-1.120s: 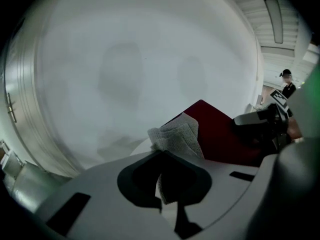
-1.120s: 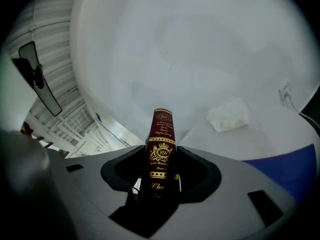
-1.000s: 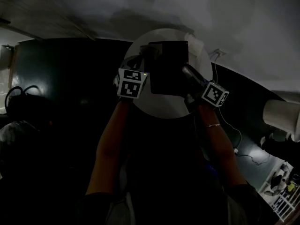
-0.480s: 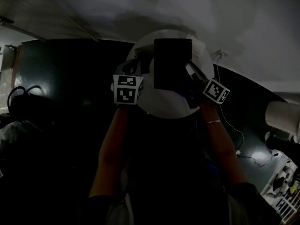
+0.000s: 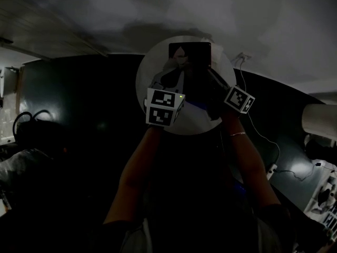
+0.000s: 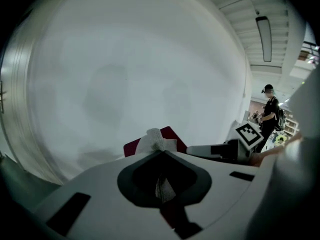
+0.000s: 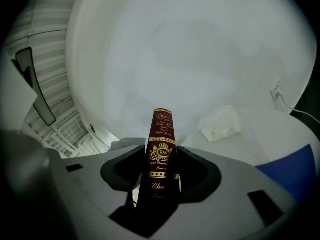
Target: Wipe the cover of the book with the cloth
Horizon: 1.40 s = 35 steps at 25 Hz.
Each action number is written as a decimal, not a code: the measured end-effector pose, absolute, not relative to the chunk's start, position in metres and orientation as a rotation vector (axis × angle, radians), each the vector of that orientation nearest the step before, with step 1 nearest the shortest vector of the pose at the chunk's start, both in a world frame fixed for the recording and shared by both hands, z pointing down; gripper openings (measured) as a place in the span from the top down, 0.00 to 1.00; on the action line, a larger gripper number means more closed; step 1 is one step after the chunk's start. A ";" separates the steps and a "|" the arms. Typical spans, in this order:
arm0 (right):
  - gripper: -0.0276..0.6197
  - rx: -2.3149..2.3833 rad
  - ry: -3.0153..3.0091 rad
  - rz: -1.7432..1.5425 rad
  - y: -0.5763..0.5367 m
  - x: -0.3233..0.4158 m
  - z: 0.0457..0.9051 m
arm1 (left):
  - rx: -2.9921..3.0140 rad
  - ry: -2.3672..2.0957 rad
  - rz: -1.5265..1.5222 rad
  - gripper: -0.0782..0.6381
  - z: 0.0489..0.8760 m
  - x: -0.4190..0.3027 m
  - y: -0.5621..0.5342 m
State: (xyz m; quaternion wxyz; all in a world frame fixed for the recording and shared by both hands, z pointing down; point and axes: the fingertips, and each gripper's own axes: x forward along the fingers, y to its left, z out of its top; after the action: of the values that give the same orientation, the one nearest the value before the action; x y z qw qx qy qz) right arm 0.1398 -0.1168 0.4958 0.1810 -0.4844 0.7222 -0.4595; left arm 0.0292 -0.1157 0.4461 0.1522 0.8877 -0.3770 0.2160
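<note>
Maroon book (image 7: 162, 129) stays clamped in right gripper (image 7: 161, 171); left gripper (image 6: 159, 159), pinching cloth (image 6: 155, 140), has shifted from centre-left up onto cover: wiping likely underway.

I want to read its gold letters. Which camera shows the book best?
The right gripper view: the book shows its spine and gold print close up. The left gripper view shows only a red corner behind the cloth; the head view, a dark rectangle.
</note>
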 end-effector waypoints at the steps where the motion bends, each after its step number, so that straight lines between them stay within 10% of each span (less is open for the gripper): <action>1: 0.64 -1.371 2.031 -1.294 -0.117 0.139 0.495 | 2.563 -1.053 0.606 0.86 0.443 0.036 -0.114; 35: 0.64 -1.334 1.998 -1.342 -0.116 0.137 0.495 | 2.305 -1.222 0.839 0.86 0.523 -0.044 -0.130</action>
State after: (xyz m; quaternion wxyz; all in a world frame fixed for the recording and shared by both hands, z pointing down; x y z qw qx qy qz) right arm 0.1372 -0.1156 0.4954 0.1937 -0.4756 0.7124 -0.4784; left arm -0.0436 -0.1296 0.5230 0.1990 0.8242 -0.4371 0.3000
